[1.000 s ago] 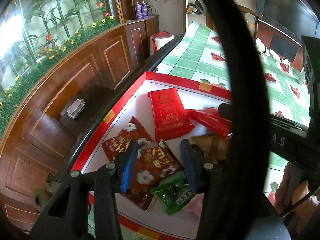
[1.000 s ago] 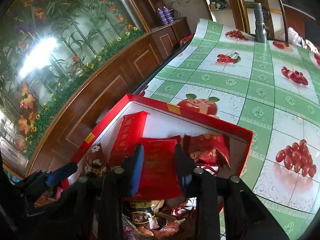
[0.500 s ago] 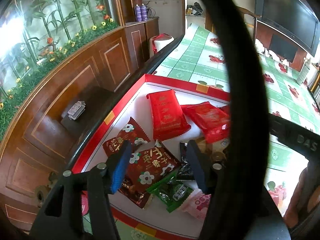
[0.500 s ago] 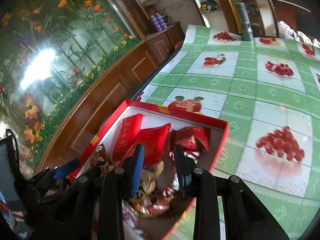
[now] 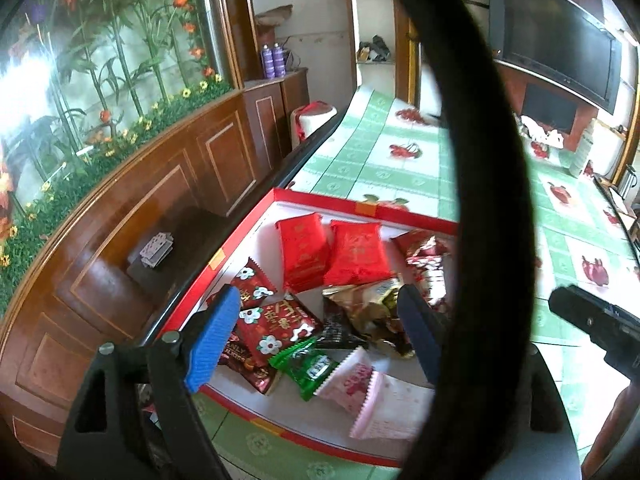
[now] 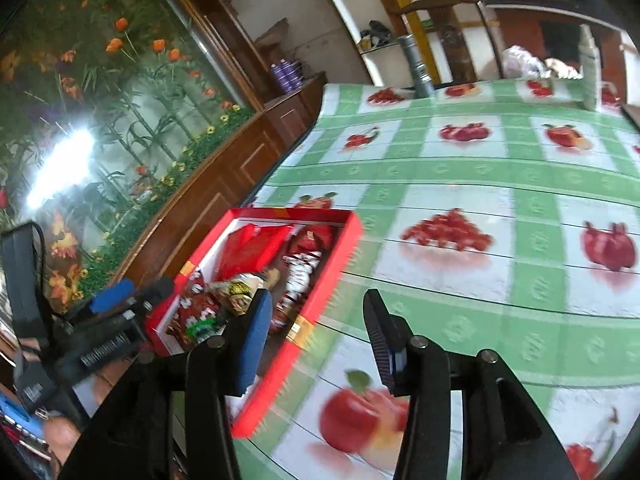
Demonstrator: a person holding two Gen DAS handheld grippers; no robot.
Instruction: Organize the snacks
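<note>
The snacks lie in a shallow red-rimmed cardboard box lid with a white floor (image 5: 362, 207), set at the near left edge of a table covered by a green-and-white checked oilcloth printed with fruit (image 6: 460, 168). Two flat bright-red foil packets (image 5: 302, 254) sit side by side at the far end; nearer lie dark-red flower-printed sachets (image 5: 276, 326), a crumpled gold wrapper (image 5: 366, 304), a small green sachet (image 5: 306, 366) and a pale pink serrated-edge packet (image 5: 376, 396), the near ones overlapping in a loose heap.

The left gripper (image 5: 320, 338) hangs above that heap, its jaws opening wide with nothing pressed between the pads. The right gripper (image 6: 316, 336) is over bare cloth beside the box's right rim, its jaws also opening and empty.

The step in hand looks like choosing the next packet to straighten. To do it well, take one sachet only, preferably a top one such as the green or pink, pinch it by a sealed edge, and lift clear before sliding, so neighbours are not dragged. A thick black band crossing the left view hides the box's right part.
</note>
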